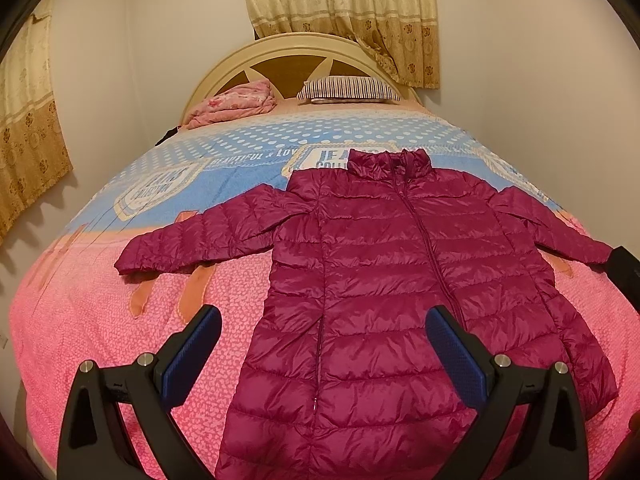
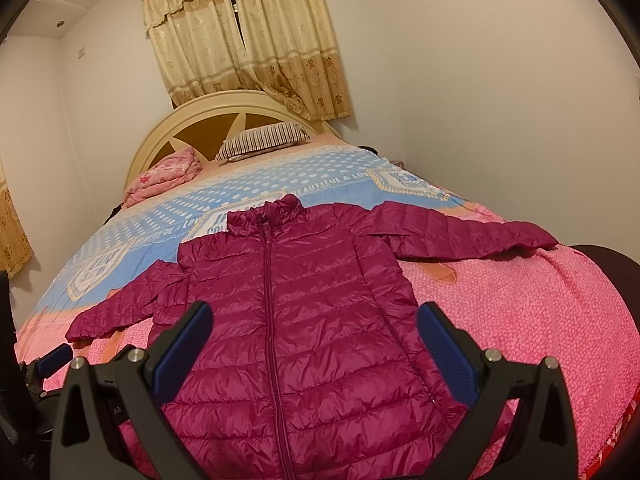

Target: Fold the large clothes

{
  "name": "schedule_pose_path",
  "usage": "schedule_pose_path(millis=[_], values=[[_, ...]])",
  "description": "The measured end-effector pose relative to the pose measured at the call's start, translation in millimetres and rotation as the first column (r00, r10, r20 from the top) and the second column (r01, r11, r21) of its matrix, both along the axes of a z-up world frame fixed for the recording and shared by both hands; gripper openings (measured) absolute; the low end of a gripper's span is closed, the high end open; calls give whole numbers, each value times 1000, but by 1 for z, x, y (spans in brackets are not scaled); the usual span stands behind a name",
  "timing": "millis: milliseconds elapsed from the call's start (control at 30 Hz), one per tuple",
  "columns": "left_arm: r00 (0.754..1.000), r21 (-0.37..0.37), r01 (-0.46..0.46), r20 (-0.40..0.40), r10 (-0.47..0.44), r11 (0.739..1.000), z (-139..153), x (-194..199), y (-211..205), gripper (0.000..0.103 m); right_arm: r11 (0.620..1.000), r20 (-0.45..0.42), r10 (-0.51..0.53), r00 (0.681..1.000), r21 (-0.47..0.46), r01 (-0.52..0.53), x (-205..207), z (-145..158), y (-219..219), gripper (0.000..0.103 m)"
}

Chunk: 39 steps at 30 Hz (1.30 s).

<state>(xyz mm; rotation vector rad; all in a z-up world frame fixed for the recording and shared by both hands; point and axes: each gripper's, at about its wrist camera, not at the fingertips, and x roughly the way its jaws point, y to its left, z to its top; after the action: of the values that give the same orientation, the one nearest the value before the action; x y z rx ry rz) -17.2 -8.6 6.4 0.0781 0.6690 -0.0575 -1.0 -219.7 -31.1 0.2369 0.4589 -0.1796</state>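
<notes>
— Well, what lies on the bed?

— Bedroom scene: a magenta quilted down jacket spread flat, front up and zipped, on a pink and blue bedspread, its collar toward the headboard and both sleeves stretched out to the sides.

— And the grippers?

— Both hang above the foot end of the jacket, touching nothing. The left gripper has its jaws wide apart, blue pads facing each other across the jacket's lower front and the bare bedspread just beside it. The right gripper is spread equally wide, framing the zip and the jacket's lower body; it grips nothing.

— Can one gripper be seen from the other?

— A blue-padded fingertip of the left one pokes in at the lower left edge of the right wrist view, near the cuff of the left sleeve.

— Anything else in the room?

— A striped pillow and a folded pink quilt at the headboard, and gold patterned curtains on the wall behind it.
</notes>
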Motion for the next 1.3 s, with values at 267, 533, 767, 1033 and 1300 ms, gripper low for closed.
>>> schedule_pose_path(millis=[267, 533, 767, 1033, 1300], values=[[1000, -27, -4, 24, 4, 1000, 9, -3, 6, 102, 1000, 2, 1, 1000, 0, -1, 0, 0, -2, 103], [1000, -26, -4, 11, 4, 1000, 6, -1, 6, 102, 1000, -4, 3, 1000, 5, -3, 1, 1, -3, 103], [1000, -20, -7, -1, 7, 1000, 1, 2, 6, 102, 1000, -18, 6, 1000, 12, -5, 4, -4, -3, 103], [999, -17, -5, -32, 4, 1000, -15, 16, 6, 102, 999, -54, 7, 999, 39, -5, 14, -16, -9, 103], [999, -29, 28, -29, -29, 999, -28, 60, 28, 102, 991, -107, -44, 993, 118, 56, 25, -30, -63, 103]])
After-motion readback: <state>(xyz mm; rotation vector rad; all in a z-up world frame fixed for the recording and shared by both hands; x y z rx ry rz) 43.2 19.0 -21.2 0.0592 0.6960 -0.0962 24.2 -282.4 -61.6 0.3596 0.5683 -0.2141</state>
